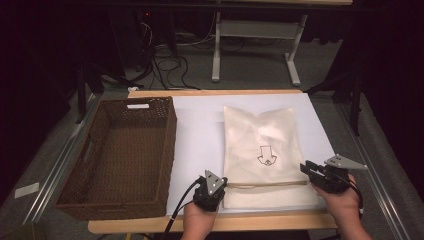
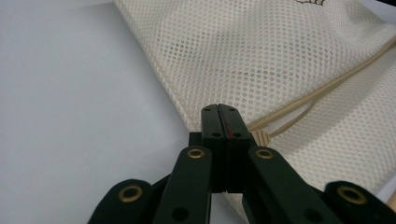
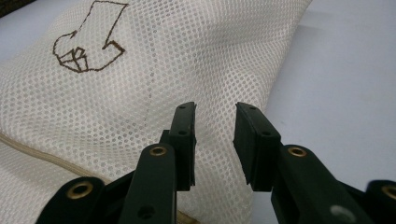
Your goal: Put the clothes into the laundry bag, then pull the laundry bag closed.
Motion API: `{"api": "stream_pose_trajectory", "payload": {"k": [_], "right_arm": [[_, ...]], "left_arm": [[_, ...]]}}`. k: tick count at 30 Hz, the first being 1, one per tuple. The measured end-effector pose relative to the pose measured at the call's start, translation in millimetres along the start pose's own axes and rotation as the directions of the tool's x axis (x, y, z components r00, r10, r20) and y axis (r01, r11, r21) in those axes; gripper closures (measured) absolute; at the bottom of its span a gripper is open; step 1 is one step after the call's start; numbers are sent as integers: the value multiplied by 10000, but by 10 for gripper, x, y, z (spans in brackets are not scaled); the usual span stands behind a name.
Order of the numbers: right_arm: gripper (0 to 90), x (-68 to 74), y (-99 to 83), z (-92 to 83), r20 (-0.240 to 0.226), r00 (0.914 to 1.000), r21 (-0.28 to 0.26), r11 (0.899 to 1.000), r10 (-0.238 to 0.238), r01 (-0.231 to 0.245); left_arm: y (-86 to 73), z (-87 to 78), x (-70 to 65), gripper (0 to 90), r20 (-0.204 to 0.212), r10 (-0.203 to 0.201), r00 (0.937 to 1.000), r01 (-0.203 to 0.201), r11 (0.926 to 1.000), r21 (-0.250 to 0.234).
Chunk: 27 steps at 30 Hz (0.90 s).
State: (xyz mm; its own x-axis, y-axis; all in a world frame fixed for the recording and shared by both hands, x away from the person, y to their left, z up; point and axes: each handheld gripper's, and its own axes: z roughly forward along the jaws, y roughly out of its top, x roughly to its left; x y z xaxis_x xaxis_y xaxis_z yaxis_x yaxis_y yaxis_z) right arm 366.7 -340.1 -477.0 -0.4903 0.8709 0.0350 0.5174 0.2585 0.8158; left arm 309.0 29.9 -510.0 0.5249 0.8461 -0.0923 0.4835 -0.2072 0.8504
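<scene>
Basket (image 1: 120, 155) bare inside; mesh bag (image 1: 262, 150) flat beside it, apart.

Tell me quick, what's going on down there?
Left gripper jaws shut at mesh bag's edge, by its drawstring. Right gripper jaws open over the bag. Wicker basket waits left; nothing between.

Room's pretty dark, esp. the top and both sides, basically black back there. Floor (image 1: 260, 65) is grey, looks like carpet. Behind the surface (image 1: 210, 95), which has a wood edge w/ a white sheet over it, there's a white desk frame (image 1: 257, 30) w/ two legs on flat feet. Bunch of black cables (image 1: 167, 62) tangled on the floor to its left, plus a tiny red light (image 1: 146, 14) up in the dark. Metal rails (image 1: 60, 160) run along both sides of the surface.
</scene>
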Motion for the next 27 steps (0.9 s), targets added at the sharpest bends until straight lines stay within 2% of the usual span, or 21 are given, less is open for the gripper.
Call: {"api": "stream_pose_trajectory", "payload": {"k": [3, 7, 8, 9, 12, 13, 15, 18, 19, 21, 22, 23, 24, 25, 26, 27], "right_arm": [[698, 20, 7, -7, -12, 10000, -82, 10000, 45, -46], [698, 64, 38, -7, -79, 9999, -187, 9998, -74, 72], [698, 84, 48, -5, -104, 9998, -241, 9995, -188, 186], [697, 140, 61, -11, -214, 9993, -315, 9991, -298, 291], [695, 218, 70, -32, -361, 9983, -409, 9982, -454, 439], [683, 293, 69, -42, -583, 9965, -528, 9969, -607, 576], [678, 328, 70, -45, -664, 9958, -532, 9968, -629, 594], [654, 491, 85, -33, -1011, 9905, -630, 9942, -937, 877], [645, 602, 102, -12, -1274, 9864, -639, 9933, -1040, 965], [634, 695, 120, 20, -1524, 9816, -710, 9919, -1149, 1051], [634, 695, 120, 20, -1524, 9816, -710, 9919, -1149, 1051], [630, 809, 134, 65, -1756, 9766, -640, 9913, -1245, 1148], [630, 809, 134, 65, -1756, 9766, -640, 9913, -1245, 1148], [628, 913, 138, 117, -2004, 9694, -560, 9895, -1417, 1330], [628, 913, 138, 117, -2004, 9694, -560, 9895, -1417, 1330], [627, 1010, 134, 160, -2124, 9625, -481, 9856, -1688, 1622]], "left_arm": [[-5, -58, 64, 857, -101, -97, 9999, 96, 9999, -105], [-15, -107, 133, 755, -148, -259, 9996, 257, 9995, -156], [-22, -132, 149, 755, -143, -345, 9993, 342, 9991, -231], [-37, -161, 153, 705, -189, -498, 9986, 493, 9984, -289], [-52, -187, 147, 667, -150, -628, 9979, 624, 9977, -268], [-63, -196, 138, 633, -116, -589, 9982, 587, 9980, -239], [-71, -190, 124, 597, -78, -557, 9984, 555, 9982, -221], [-86, -170, 110, 571, 40, -477, 9989, 478, 9988, -111], [-107, -160, 104, 532, 68, -454, 9989, 454, 9990, -25], [-141, -142, 94, 501, 199, -492, 9986, 488, 9986, 188], [-157, -128, 84, 501, 273, -488, 9984, 480, 9985, 281], [-177, -89, 76, 459, 463, -468, 9978, 441, 9974, 578], [-177, -89, 76, 457, 463, -468, 9978, 441, 9974, 578], [-187, -64, 68, 455, 393, -453, 9982, 425, 9968, 682], [-191, -34, 72, 455, 484, -506, 9975, 465, 9955, 820], [-191, 24, 83, 454, 668, -812, 9945, 738, 9915, 1073]]}}
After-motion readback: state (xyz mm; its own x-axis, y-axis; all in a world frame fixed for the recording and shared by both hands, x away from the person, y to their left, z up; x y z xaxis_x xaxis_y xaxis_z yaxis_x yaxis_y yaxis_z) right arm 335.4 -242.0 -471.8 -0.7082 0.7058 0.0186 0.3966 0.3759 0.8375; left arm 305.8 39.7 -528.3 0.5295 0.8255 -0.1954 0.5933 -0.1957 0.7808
